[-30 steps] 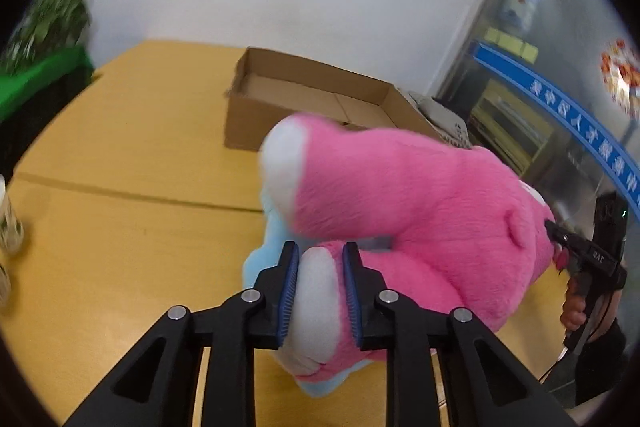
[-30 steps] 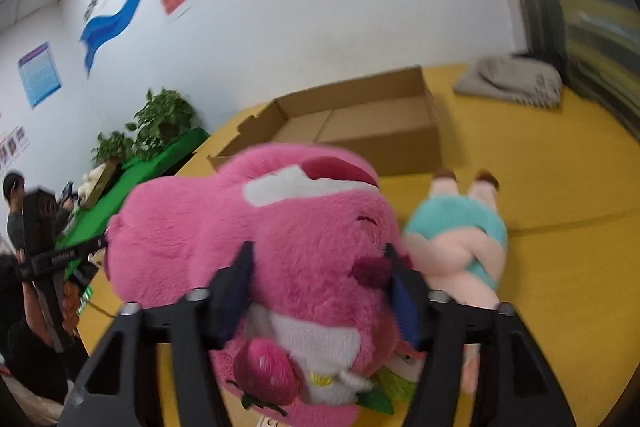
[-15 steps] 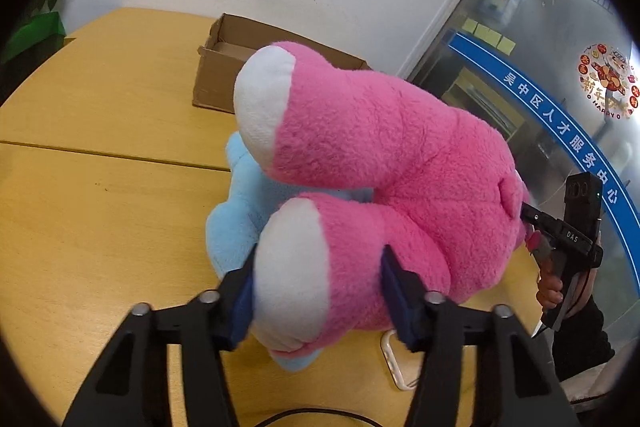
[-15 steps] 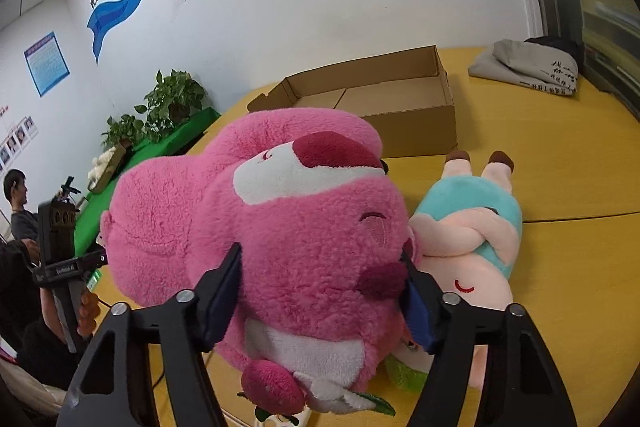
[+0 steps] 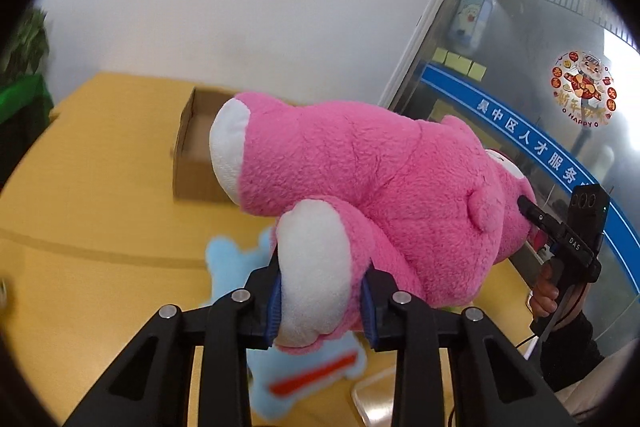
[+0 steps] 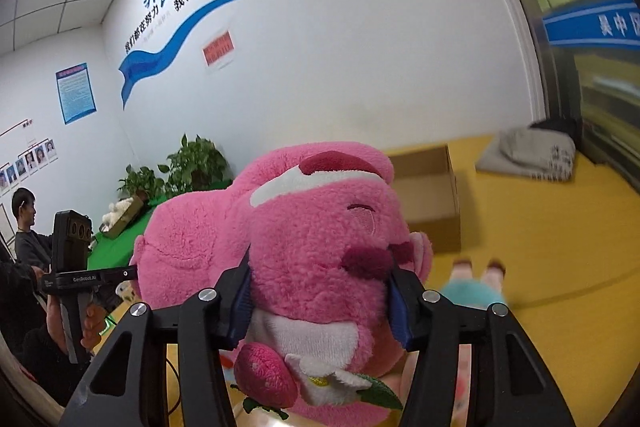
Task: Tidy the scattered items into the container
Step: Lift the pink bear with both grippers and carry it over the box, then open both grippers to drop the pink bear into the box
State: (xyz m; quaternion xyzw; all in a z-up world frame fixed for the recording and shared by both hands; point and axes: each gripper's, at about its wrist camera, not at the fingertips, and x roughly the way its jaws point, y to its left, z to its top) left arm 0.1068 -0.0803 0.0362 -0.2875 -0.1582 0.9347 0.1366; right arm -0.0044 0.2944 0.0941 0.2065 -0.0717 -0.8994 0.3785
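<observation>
Pink plush bear (image 5: 360, 179) btwn both grippers, lifted

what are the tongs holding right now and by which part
Both hold the pink plush bear: the left tongs clamp a white-soled foot, the right tongs clamp its head.

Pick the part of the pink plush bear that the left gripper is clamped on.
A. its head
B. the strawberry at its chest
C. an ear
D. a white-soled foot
D: in the left wrist view the left gripper pinches a white-soled foot of the pink plush bear, while the right gripper squeezes its head.
</observation>
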